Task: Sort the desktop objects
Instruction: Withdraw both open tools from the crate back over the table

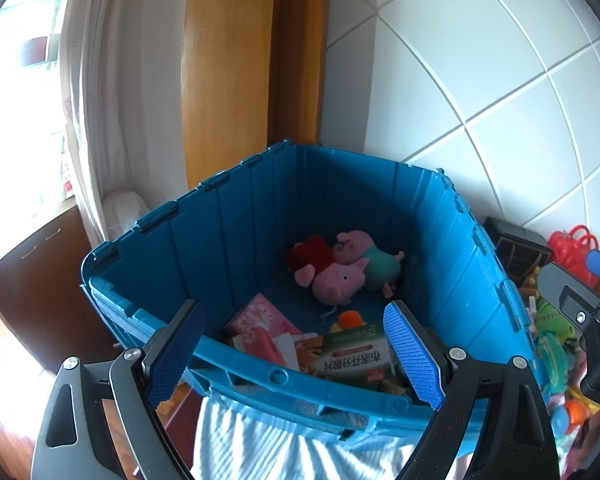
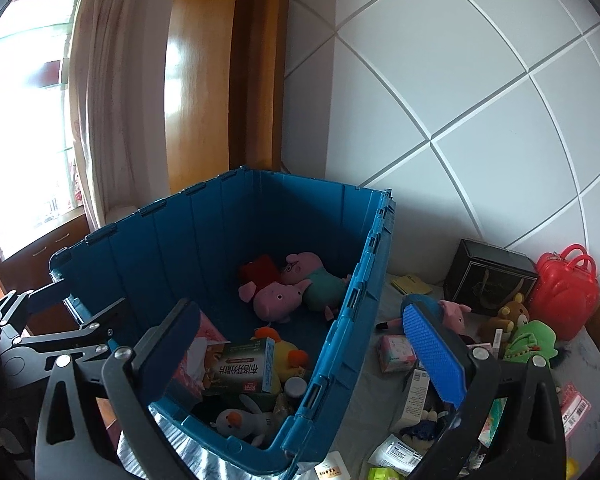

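A blue plastic crate (image 1: 340,208) stands open against the wall. Inside it lie two pink pig plush toys (image 1: 340,276), a pink box (image 1: 260,320) and a green carton (image 1: 356,352). My left gripper (image 1: 296,356) hangs open over the crate's near rim, with nothing between its fingers. In the right wrist view the crate (image 2: 180,248) also holds a yellow duck plush (image 2: 290,354) and a white plush (image 2: 240,420). My right gripper (image 2: 304,356) is wide open and empty, straddling the crate's right wall. Loose toys and small boxes lie on the table to the crate's right.
Right of the crate are a black box (image 2: 488,276), a red bag (image 2: 568,288), a brown bear (image 2: 508,316), a green plush (image 2: 532,340), a small pig toy (image 2: 452,312) and packets. A tiled wall is behind; a curtain and window are on the left.
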`<state>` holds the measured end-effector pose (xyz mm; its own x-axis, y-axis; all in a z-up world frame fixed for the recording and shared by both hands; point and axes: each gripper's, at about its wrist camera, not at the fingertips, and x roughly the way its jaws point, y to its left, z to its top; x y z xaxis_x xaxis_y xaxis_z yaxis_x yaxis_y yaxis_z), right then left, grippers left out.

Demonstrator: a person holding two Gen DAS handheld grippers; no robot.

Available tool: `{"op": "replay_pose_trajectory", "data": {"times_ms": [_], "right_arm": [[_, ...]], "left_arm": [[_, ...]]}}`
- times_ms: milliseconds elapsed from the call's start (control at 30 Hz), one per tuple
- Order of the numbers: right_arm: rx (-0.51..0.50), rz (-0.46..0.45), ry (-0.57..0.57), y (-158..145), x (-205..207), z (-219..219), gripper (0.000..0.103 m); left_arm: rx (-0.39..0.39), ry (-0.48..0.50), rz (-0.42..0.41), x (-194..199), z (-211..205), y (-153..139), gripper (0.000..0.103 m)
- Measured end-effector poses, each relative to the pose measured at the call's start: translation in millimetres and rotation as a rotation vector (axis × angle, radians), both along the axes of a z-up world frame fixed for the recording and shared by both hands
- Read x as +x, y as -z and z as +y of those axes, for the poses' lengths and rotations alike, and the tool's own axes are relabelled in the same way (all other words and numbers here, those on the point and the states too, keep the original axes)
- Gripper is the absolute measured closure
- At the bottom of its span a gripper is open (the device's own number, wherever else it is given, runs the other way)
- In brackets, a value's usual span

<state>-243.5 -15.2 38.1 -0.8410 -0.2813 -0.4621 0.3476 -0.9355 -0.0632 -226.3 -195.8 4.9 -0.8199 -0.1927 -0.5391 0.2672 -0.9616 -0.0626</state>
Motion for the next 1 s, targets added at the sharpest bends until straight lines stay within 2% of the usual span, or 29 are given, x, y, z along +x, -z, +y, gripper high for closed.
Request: {"op": "replay_pose_trajectory", "data": {"times_ms": [267, 500, 633, 733, 867, 1000], "right_arm": [[-0.010, -0.031, 0.061, 10.7, 12.3, 30.1, 0.000], [-0.034, -0.040, 0.126, 15.7, 35.2, 88.6, 0.000], [-0.048, -0.044, 0.172, 20.1, 51.7, 141.6, 0.000], [-0.055, -0.057, 0.215, 27.0, 66.8, 191.8, 0.000], [-0.056, -0.089, 0.291, 44.4, 88.4, 269.8, 0.000], [-0.058, -0.154, 0.360, 68.0, 104.2, 341.8, 0.000]], "left_arm": [[-0.024, 0.053, 0.015, 9.9, 28.8, -2.7, 0.011], [-0.043, 0.128, 0.046, 28.1, 86.6, -13.8, 0.011], [-0.046, 0.180, 0.070, 44.0, 137.2, -18.1, 0.011], [-0.062, 0.216, 0.051, 51.5, 183.2, -13.1, 0.011], [-0.058, 0.276, -0.030, 56.6, 249.1, 5.9, 0.011], [-0.058, 0.335, -0.118, 63.2, 309.7, 37.4, 0.011]]}}
